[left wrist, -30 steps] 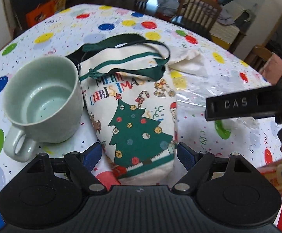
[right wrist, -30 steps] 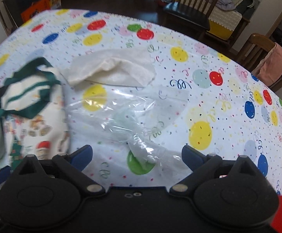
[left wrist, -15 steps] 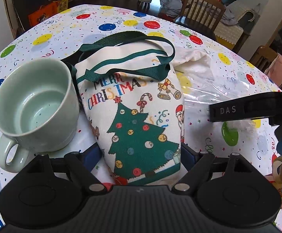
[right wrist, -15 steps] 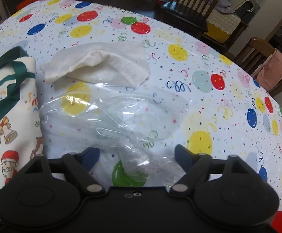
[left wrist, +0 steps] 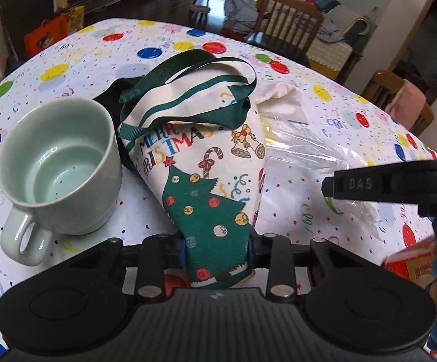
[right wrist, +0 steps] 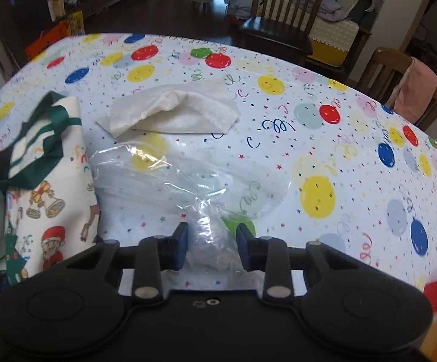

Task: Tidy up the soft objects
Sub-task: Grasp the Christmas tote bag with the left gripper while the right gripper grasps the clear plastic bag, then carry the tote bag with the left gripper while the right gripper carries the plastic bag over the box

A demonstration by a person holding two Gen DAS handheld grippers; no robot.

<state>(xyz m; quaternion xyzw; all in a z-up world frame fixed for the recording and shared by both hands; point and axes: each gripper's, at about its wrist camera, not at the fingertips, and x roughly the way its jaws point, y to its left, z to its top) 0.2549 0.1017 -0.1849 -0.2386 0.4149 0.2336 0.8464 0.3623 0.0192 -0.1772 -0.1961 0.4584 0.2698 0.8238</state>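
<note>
The bench [right wrist: 324, 138], under a balloon-print cover, curves away ahead of both tools, and its far edge meets dark floor and wooden chairs [right wrist: 278, 21]. Ahead and to the right of the right hand-held gripper [right wrist: 212, 242] the cover lies bare out to that edge.

The left hand-held gripper [left wrist: 217, 249] has just been closing and now pinches the near bottom end of the Christmas tote bag [left wrist: 206, 163], which bunches narrow between its blue pads. The bag stretches away from it, green straps [left wrist: 188, 90] heaped at the far end. The right one has also been closing; the twisted neck of the clear plastic bag [right wrist: 188, 178] sits between its pads and looks squeezed.

Just left of the left tool stands a pale green mug [left wrist: 58, 163], upright, with nothing in it. The plastic bag's contents, if any, cannot be made out.

Beyond the plastic bag lies a folded white cloth [right wrist: 173, 108], partly hidden behind the tote in the left view. A red-orange object [left wrist: 411, 262] is cut off at the right edge.
</note>
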